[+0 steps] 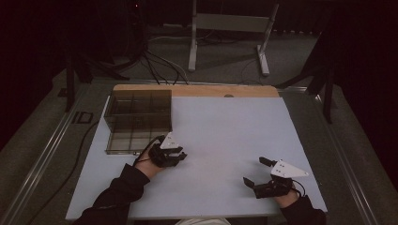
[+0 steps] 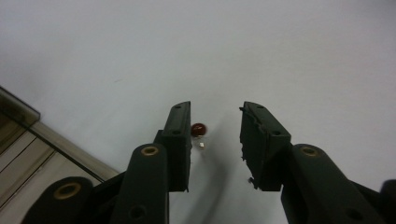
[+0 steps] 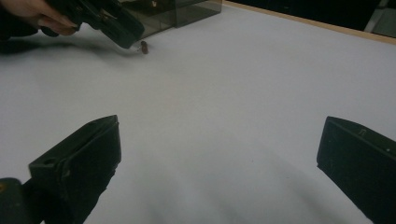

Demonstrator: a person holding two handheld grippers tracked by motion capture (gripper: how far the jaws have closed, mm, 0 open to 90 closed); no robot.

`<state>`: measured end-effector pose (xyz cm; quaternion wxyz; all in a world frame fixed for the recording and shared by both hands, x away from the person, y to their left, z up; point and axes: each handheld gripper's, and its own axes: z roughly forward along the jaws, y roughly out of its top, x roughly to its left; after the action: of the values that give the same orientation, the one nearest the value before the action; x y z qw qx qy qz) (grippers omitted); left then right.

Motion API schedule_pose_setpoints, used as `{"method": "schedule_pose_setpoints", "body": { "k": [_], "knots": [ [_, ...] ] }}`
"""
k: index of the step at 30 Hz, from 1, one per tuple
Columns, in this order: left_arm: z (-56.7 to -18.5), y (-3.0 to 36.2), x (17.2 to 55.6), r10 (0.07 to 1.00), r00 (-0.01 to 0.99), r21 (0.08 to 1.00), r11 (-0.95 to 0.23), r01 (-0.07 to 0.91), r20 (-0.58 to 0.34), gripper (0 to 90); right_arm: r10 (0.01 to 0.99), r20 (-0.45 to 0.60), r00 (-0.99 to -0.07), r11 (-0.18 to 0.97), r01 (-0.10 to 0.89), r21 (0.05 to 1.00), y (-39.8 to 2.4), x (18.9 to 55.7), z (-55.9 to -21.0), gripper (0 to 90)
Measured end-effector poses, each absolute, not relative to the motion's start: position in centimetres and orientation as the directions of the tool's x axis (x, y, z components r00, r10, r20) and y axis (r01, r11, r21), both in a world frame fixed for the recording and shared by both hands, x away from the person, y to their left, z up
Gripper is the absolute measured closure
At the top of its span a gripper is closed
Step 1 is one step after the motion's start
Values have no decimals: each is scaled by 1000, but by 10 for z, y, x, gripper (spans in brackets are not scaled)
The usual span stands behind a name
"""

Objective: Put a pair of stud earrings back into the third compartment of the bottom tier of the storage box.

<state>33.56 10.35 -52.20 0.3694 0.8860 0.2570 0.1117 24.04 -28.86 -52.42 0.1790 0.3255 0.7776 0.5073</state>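
A small dark red bead-like piece [image 2: 199,129] with a tiny metal end lies on the white table top [image 2: 280,56], just inside one jaw of my left gripper [image 2: 215,108]. Those jaws stand apart and neither pad presses on the piece, so the left gripper is open. From above, the left gripper [image 1: 179,157] sits beside the near corner of the smoky clear compartment box [image 1: 138,117]. The right gripper view shows the red piece [image 3: 144,46] under the left gripper's [image 3: 122,31] tips. My right gripper [image 1: 254,170] rests open at the front right, with nothing between its wide jaws [image 3: 219,140].
The compartment box [image 2: 32,126] stands at the table's back left, divided into several cells. A wooden strip [image 1: 197,90] runs along the far edge. Beyond the table are a white metal stand [image 1: 227,28] and floor cables [image 1: 159,65]. Dark sleeves enter from the bottom.
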Motion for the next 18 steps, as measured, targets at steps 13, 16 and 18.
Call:
{"method": "schedule_pose_setpoints", "body": {
  "k": [13,16,18],
  "knots": [
    [-532,92,344,543,839,677,-631,378,38,732,688,57,-724,269,326,906,-290,240,-524,1],
    [-532,92,345,543,840,678,-623,390,15,769,685,54,-727,273,325,906,-289,240,-524,1],
    [-532,92,344,544,839,679,-620,394,10,801,684,52,-728,274,322,906,-289,240,-524,1]
  ]
}}
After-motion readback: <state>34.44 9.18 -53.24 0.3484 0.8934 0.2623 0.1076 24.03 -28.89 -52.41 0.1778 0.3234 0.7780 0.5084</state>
